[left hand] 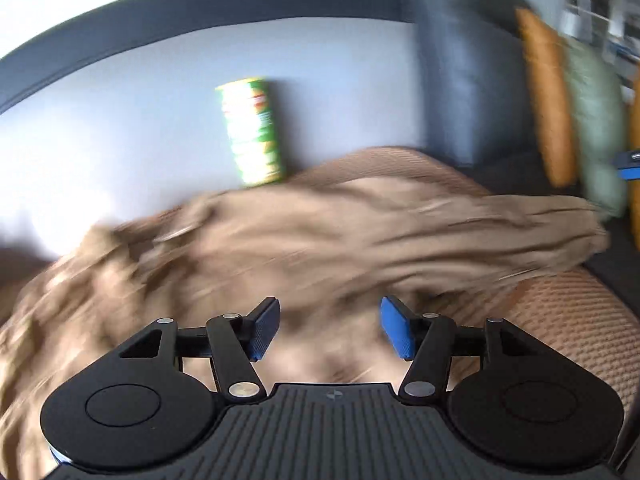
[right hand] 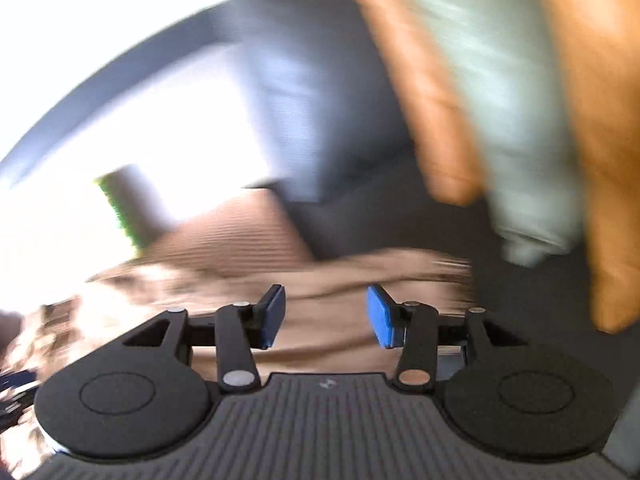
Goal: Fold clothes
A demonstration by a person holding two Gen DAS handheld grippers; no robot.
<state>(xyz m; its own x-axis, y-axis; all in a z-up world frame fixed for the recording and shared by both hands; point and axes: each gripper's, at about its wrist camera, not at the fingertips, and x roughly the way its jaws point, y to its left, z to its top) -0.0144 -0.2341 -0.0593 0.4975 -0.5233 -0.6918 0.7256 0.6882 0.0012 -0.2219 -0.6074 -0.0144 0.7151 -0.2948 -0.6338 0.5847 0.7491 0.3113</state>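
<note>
Here the tan garment (left hand: 320,220) lies below both grippers' parted fingers (left hand: 264,328).

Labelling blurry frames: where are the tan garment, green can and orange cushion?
tan garment (left hand: 320,232), left wrist view, its crumpled middle.
green can (left hand: 252,132), left wrist view, its label.
orange cushion (left hand: 548,104), left wrist view, its face.

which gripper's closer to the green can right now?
Left. The left gripper is open over the tan garment, with the green can just beyond. The right gripper sees it farther off, at the left.
</note>
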